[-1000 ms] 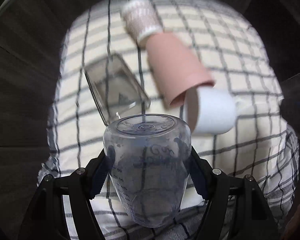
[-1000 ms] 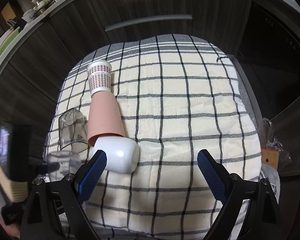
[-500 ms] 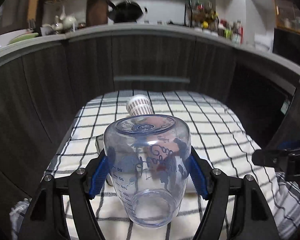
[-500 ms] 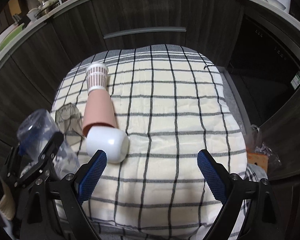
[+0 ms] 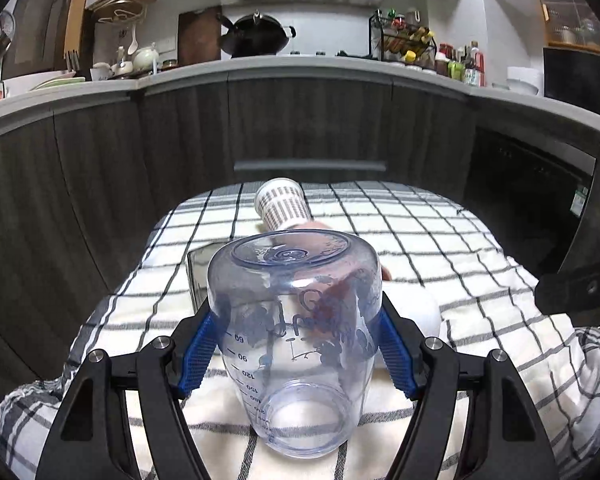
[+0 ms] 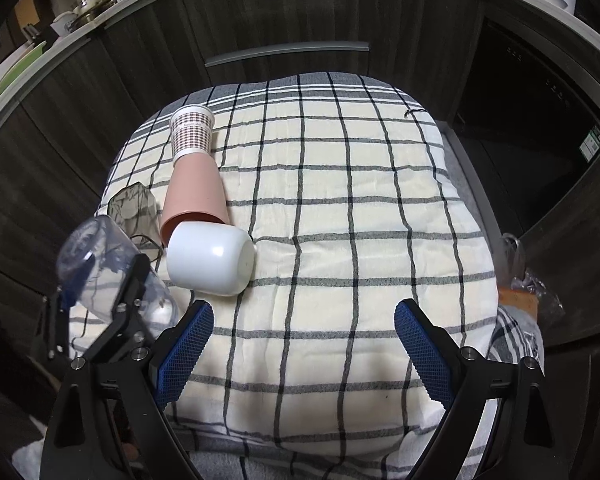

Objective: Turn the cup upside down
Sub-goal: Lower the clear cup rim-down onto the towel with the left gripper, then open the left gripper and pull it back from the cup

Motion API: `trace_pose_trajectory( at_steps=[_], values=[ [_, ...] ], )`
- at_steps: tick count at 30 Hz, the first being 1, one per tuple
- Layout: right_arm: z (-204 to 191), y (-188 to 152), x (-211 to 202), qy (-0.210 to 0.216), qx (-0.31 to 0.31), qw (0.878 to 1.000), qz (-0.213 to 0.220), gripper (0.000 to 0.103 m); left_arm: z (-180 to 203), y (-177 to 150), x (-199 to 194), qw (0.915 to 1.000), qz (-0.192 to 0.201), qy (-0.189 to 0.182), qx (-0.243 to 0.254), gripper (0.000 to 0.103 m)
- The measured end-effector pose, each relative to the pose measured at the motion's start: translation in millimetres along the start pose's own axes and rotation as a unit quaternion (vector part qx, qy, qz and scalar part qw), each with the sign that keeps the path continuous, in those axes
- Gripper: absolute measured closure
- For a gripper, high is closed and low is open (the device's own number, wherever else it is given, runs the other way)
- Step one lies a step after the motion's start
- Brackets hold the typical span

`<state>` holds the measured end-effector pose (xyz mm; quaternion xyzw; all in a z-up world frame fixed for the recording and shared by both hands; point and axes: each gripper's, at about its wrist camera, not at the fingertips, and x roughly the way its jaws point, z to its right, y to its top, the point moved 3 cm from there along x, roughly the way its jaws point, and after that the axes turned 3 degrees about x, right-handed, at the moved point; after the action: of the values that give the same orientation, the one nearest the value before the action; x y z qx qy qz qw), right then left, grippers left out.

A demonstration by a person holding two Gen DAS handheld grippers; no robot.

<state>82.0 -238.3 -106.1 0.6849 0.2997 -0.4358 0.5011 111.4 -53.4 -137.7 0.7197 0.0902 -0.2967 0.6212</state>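
We hold the clear cup [image 5: 296,332] clamped between the blue pads [image 5: 198,354] of the left gripper [image 5: 296,350], lifted off the checked cloth [image 6: 340,216] at its near-left corner, just in front of the white mug [image 6: 212,258]. The grip sits across the cup's widest part, which we judge gives the pads the firmest purchase during rotation. The cup is tilted, its closed base pointing up and away from us and its narrow open mouth facing back toward the wrist, so we judge the flip partly done and the set-down not yet made. The right gripper [image 6: 300,344] hangs above the near edge of the cloth with its fingers spread wide and nothing between them, well clear of the mug. Beyond the mug lie the pink cup [image 6: 194,196], the patterned paper cup [image 6: 191,136] and a smoky clear container [image 6: 132,208].
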Motion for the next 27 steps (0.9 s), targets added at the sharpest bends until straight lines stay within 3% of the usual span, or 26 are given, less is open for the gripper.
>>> trace_pose_trajectory(
  at_steps=[9, 15, 27],
  values=[
    [-2.8, 2.3, -7.4, 0.007, -0.006, 1.0, 0.003, 0.011, -0.3, -3.6, -7.7, 0.9997, -0.023, 0.002, -0.005, 0.03],
    [-2.5, 1.9, -10.4, 0.009, -0.006, 1.0, 0.002, 0.011, 0.8, -2.0, -14.4, 0.9995, -0.032, 0.003, -0.003, 0.019],
    [-11.7, 2.0, -36.9, 0.016, -0.024, 0.999, 0.038, 0.011, -1.1, 13.6, -46.1, 0.9999, -0.015, 0.0, 0.003, 0.013]
  ],
)
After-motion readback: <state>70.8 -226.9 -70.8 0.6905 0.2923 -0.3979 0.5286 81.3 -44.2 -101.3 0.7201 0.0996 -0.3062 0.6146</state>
